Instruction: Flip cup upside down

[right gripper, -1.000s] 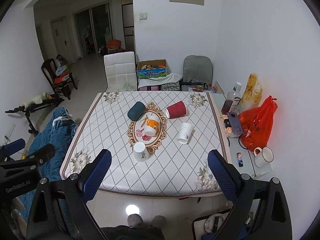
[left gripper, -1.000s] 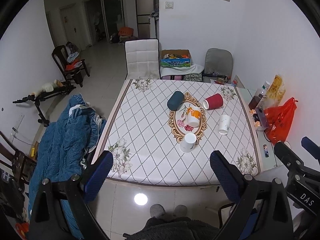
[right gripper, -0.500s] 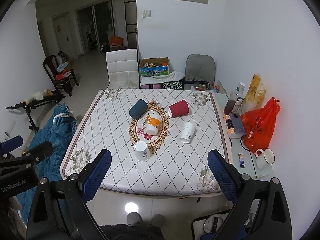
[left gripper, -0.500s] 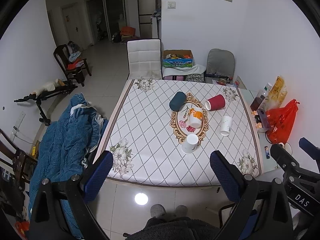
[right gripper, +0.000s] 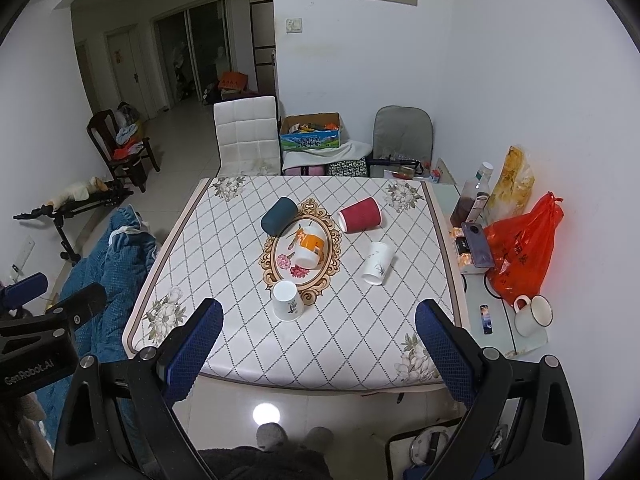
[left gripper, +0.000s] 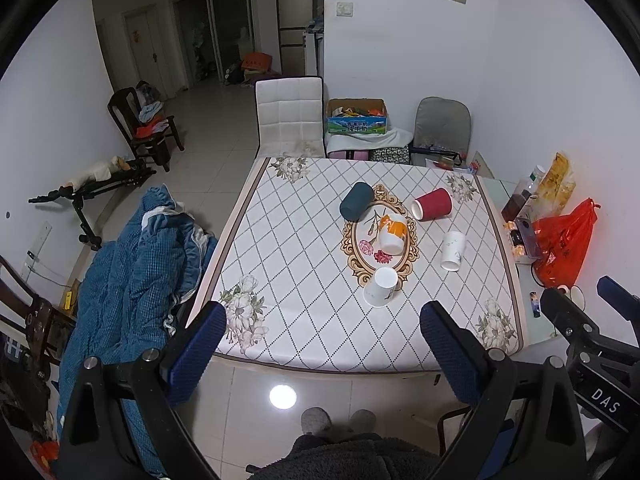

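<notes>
**Item: cups, five, on patterned worktop point(left gripper: 300, 260).**

- White cup, near edge of the gold medallion point(left gripper: 380, 286): narrower flat end on top, wider end on the cloth. It appears to stand mouth-down, as the task wants.
- Orange-and-white cup point(left gripper: 394, 234): on the medallion, tipped over, mouth towards the camera.
- White cup with plant print point(left gripper: 453, 251): on its side, right of the medallion.
- Red paper cup point(left gripper: 434, 204): on its side, mouth to the left, far right of centre.
- Dark teal cup point(left gripper: 356, 202): on its side at the medallion's far-left edge.

All five are apart from one another. Which one the task means cannot be told.

**Change over the last second:** none among the cups; each lies as it did. Both views drift only slightly, with the worktop framed much the same. Judgement: no flip is under way. The scene fits either a pause after the near white cup is inverted or an approach to one of the four lying cups.

**Left gripper point(left gripper: 322, 332):** released, blue pads spread wide, holding nothing, well short of the worktop edge.

**Right gripper point(right gripper: 318, 328):** likewise released and empty, equally far back.
</notes>
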Motion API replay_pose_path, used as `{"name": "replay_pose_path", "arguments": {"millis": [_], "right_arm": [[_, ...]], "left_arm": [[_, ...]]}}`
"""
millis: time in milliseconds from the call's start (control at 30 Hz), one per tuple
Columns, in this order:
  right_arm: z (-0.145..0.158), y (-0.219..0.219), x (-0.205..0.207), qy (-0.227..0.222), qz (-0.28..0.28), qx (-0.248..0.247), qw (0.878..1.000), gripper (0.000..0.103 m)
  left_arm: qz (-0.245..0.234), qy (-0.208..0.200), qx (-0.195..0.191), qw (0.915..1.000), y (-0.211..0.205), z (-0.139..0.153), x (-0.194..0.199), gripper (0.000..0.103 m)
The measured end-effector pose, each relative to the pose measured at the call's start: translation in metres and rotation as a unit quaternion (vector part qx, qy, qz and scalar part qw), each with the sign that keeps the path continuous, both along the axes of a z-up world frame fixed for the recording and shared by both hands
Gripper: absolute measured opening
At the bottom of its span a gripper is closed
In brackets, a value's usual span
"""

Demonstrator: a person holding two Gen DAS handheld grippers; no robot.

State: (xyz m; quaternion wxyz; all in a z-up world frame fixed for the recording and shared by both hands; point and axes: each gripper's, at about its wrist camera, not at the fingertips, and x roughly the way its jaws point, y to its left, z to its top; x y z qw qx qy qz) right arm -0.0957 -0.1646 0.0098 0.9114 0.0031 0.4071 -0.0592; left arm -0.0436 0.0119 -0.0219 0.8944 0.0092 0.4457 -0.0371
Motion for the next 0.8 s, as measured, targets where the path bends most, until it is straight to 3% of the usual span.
{"name": "replay_pose_path", "arguments": {"millis": [800], "right_arm": [[-0.0036,0.0002,-0.0038,0.003,-0.005,0.015,1.0,0.1]], "left_arm": [[0.009,-0.007,0.002,0.9999,0.0049,-0.0018,0.0004,0.101]]}}
